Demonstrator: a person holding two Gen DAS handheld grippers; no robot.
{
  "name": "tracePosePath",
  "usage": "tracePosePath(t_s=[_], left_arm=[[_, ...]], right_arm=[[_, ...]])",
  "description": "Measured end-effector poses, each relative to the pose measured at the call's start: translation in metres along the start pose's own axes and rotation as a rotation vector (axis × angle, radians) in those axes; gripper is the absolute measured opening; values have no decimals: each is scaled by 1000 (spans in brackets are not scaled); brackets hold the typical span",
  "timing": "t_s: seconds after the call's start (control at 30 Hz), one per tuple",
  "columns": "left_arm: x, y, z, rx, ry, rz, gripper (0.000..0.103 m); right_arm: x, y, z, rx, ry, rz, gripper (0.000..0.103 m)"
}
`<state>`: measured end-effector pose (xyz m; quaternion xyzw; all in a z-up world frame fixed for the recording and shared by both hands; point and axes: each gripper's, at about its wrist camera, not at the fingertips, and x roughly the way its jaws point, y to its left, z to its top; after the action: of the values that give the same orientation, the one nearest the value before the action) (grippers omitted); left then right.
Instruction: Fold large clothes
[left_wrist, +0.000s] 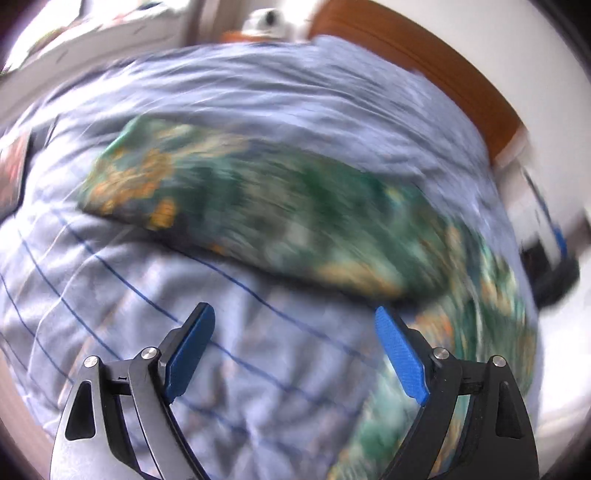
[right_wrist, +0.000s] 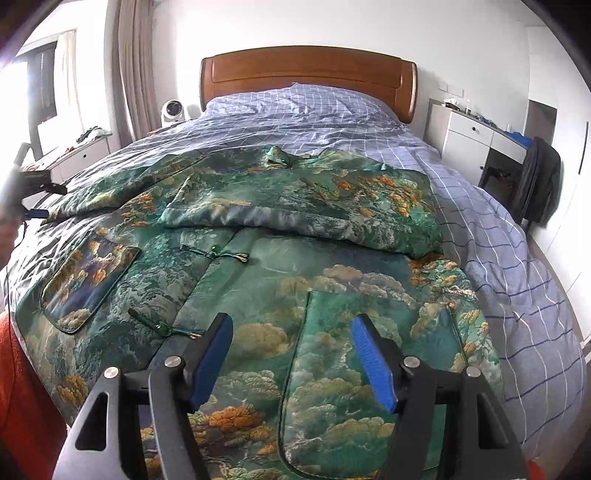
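Observation:
A large green jacket with orange and cream tree pattern lies face up on the bed, front knots in the middle and a patch pocket on each side. Its right sleeve is folded across the chest. My right gripper is open and empty above the lower right pocket. In the blurred left wrist view, the jacket's left sleeve stretches across the blue checked cover. My left gripper is open and empty above the cover, just short of the sleeve. The left gripper also shows at the right wrist view's left edge.
The bed has a wooden headboard. A white fan and a low white cabinet stand left of the bed. A white desk and a chair with a dark garment stand to the right.

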<state>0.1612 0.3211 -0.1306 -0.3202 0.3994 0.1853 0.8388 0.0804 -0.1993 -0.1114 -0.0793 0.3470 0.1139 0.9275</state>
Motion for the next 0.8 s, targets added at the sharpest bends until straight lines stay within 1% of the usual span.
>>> tracePosePath(t_s=[0.1,0.13,0.23,0.3,0.33,0.37,0.4,0.43,0.47,0.5,0.57,0.63,0.67,0.73,0.77,0.8], left_arm=[[22,39,31,-173,-16,42,89],[30,50,38,-219,-8,55,89],[51,69,48,-311,16,101,86],[63,76,49,-346,29,103,73],[65,78,49,-363,26,89,68],[66,80,48,-374,19,76,54],[66,82,47,-386,11,67,33],[66,84,46,-393,7,57,23],[65,85,45,-393,5,42,14],[61,84,44,-384,-1,38,11],[51,76,47,-342,-14,59,9],[33,54,52,-251,-53,110,8],[25,46,56,-211,-77,127,8],[2,14,62,-103,-147,157,8],[-6,1,65,-63,-172,163,8],[-19,-19,65,-6,-209,168,8]], right_arm=[[1,7,-1,-17,7,12,69],[2,10,-1,-28,13,18,69],[4,19,-3,-49,25,31,69],[4,25,-4,-63,34,43,69],[4,28,-5,-72,39,51,69],[6,32,-6,-83,48,61,69],[7,35,-7,-92,60,73,69],[9,37,-8,-95,68,80,69],[10,40,-9,-99,74,89,69],[11,41,-9,-102,77,94,69],[11,45,-10,-108,77,106,69],[10,48,-10,-112,69,115,69],[10,48,-10,-112,66,120,69],[9,49,-10,-106,61,126,69],[9,48,-11,-101,56,130,69],[8,48,-11,-97,52,131,69]])
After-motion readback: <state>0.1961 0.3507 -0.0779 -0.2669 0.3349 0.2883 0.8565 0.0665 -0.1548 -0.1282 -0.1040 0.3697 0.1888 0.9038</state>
